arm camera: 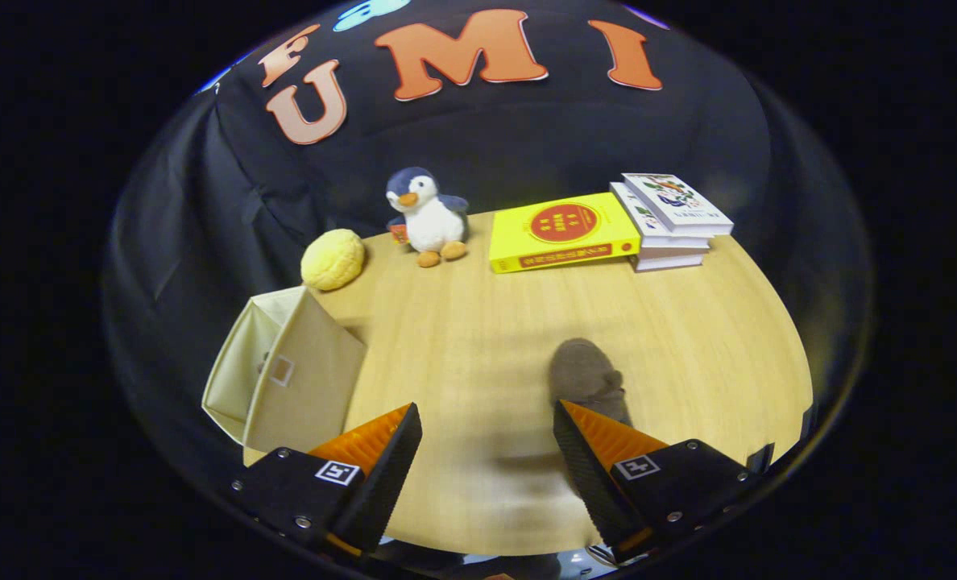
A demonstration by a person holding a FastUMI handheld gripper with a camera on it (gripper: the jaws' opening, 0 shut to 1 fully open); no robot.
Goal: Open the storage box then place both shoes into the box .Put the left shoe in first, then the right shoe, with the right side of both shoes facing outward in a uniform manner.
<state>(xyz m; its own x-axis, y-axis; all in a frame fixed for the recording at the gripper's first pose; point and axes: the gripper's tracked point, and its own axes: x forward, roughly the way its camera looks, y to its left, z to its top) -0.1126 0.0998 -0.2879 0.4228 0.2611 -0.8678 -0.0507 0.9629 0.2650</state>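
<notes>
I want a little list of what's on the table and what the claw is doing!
claw: open, holding nothing
shoe: grey-brown, just ahead of one finger, partly hidden by it
storage box: beige fabric, beside the other finger, at the table's edge
table: light wood
penguin plush: standing far beyond the fingers
yellow ball: near the penguin
yellow book: lying flat
white books: stacked beside the yellow book

hand-held gripper [486, 451] fingers apart, empty | grey shoe [585, 374] just ahead of rt finger — box [297, 379] left
</notes>
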